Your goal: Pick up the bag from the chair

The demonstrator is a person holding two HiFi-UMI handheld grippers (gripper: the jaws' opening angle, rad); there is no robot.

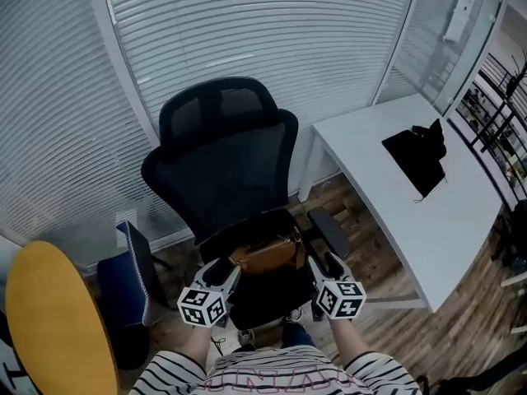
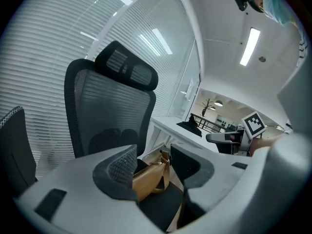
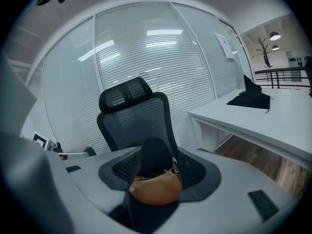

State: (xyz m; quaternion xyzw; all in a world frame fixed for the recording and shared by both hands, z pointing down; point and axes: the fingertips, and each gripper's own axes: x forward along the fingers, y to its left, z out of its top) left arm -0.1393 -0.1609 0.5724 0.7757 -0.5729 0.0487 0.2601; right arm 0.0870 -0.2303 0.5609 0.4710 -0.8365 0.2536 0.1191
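Blinds stand behind the chair (image 1: 222, 163), the tan bag (image 1: 268, 256) lying on its seat; the left gripper (image 1: 226, 270) and right gripper (image 1: 327, 262), both gaping and empty at the seat's front, should probably flank the bag before closing.

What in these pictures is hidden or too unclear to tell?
- Small brown leather bag: left gripper view, its left end sits behind a pad of the left tool.
- Black mesh office chair: head view, base largely hidden under its seat.
- Black item on the white desk: every view, too dark and small to identify.
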